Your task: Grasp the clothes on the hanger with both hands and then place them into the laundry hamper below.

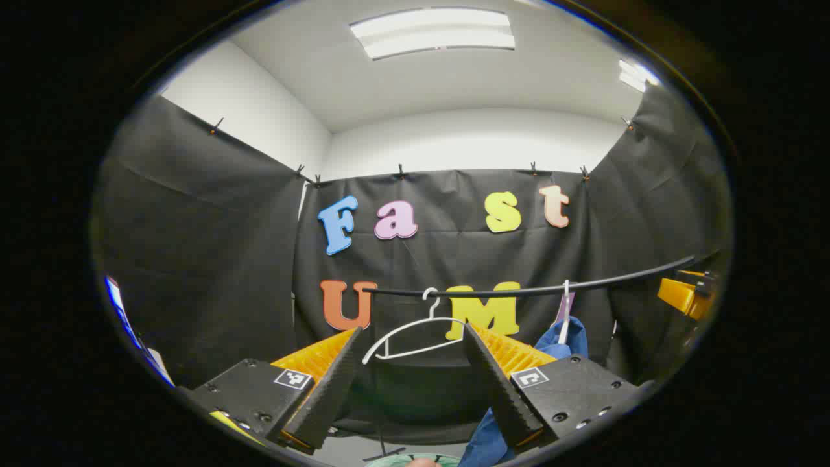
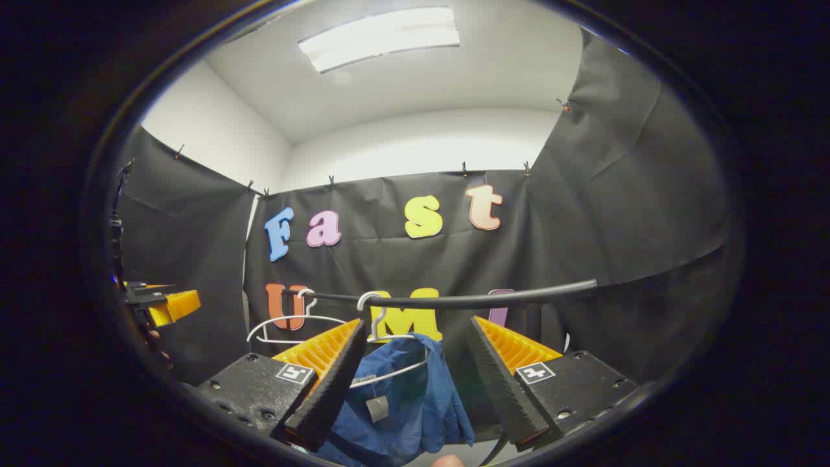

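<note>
1. Left gripper stands wide, nothing between its fingers; through the gap shows an empty white hanger, hooked on the black rail.
2. Rail runs across the booth in front of the black cloth wall, bowed by the lens in both views.
3. Along the rail from the empty hanger, toward the right edge of the left gripper view, a second white hook hangs with blue cloth under it: the blue garment. More blue fabric shows below that gripper's right finger, at the bottom edge.
4. Right gripper also stands wide, gripping nothing. Blue garment hangs directly under the rail, seen in the gap between its fingers and behind the left finger; cannot tell whether that finger touches the cloth.
5. Garment sits on its white hanger, draped loosely, a small pale tag on the fabric.
6. Empty hanger hangs on the rail just beside the garment's hanger, on the left in the right gripper view.
7. Other gripper shows far off at each view's edge: right gripper near the rail's end in the left gripper view; left gripper well apart from the rail in the right gripper view.
8. Pale green curved rim, below the rail at the bottom of the left gripper view; too little shows to say what it is.
</note>
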The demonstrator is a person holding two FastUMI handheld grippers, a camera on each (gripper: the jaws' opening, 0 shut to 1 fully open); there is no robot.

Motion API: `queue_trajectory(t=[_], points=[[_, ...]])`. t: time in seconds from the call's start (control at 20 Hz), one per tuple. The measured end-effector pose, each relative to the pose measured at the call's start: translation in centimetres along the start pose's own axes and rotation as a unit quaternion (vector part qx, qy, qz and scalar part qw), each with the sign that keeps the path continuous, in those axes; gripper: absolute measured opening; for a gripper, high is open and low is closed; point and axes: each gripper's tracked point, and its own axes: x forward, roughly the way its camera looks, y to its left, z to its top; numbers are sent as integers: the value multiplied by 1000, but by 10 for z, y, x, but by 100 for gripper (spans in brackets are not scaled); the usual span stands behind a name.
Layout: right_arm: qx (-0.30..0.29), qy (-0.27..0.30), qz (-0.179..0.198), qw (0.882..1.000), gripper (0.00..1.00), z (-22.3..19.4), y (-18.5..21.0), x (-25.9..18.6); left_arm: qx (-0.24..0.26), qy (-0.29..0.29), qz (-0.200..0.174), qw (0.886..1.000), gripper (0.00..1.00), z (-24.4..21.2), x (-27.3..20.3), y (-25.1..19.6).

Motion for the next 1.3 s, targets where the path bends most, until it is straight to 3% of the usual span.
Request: queue_trajectory(t=[0.5, 0.7, 0.85, 0.9, 1.25, 1.3], points=[[-24, 9, 31, 999, 99, -5, 14, 13, 10, 29, -1, 1000, 100, -20, -4, -5], [-9, -1, 16, 1000, 99, -6, 9, 17, -16, 40, 3, 999, 100, -27, -3, -20], [-5, 11, 3, 1000, 98, -19, 3, 26, -29, 41, -26, 998, 95, -28, -4, -46], [-5, 16, 1, 1000, 99, -21, 0, 28, -28, 44, -33, 998, 100, -30, -3, -55], [-5, 47, -6, 999, 98, -45, -30, 34, -32, 53, -67, 996, 100, -36, -9, -120], [-3, 49, -4, 999, 98, -47, -33, 36, -31, 52, -72, 996, 95, -35, -10, -131]])
